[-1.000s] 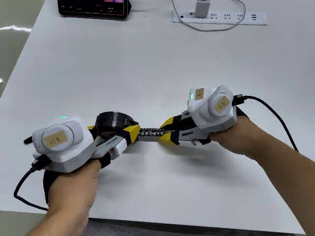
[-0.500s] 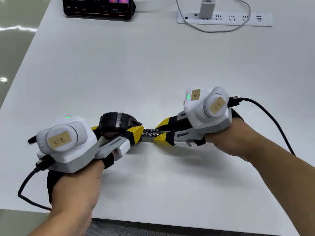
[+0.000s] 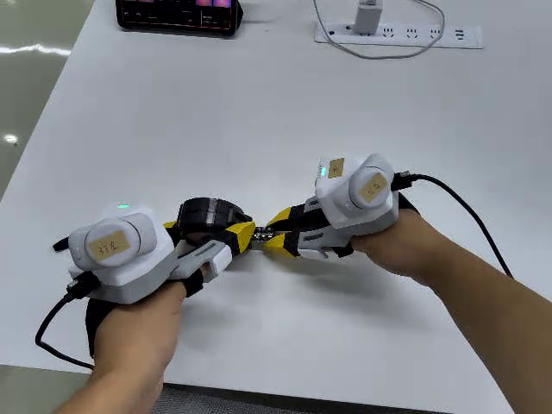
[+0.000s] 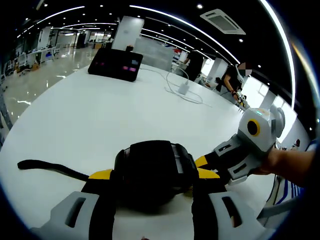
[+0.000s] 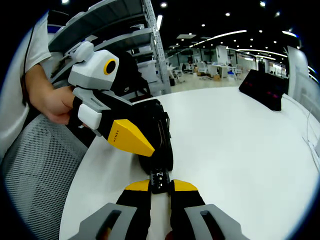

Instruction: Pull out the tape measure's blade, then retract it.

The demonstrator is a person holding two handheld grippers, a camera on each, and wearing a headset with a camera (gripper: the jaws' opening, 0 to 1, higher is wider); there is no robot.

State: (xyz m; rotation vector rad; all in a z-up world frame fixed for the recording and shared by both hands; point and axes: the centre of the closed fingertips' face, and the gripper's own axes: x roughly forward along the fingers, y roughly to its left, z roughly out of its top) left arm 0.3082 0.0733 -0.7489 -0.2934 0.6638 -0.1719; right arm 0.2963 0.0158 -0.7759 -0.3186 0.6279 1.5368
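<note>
Rigid, chunky tape measure [image 3: 205,216] clamped across its case by left tool [image 3: 227,235]; right tool [image 3: 280,239] pinches blade [image 5: 159,178] end. Blade likely springy, slick: grip flat faces.

Colour check from my end, head view. I read the left gripper [image 3: 207,233] and right gripper [image 3: 278,231] the same: white-grey bodies, black jaws, yellow tips, a tan label each (plus a small green light on top). The tape measure [image 3: 205,211] is black all over. Its blade [image 5: 159,178] is dark with white markings. The table [image 3: 259,103] is plain white. At upper right, the power strip [image 3: 405,34] is white. At right, the cable [image 3: 445,191] is black. At upper left I see a black screen [image 3: 178,13] with a pink-red glow.
</note>
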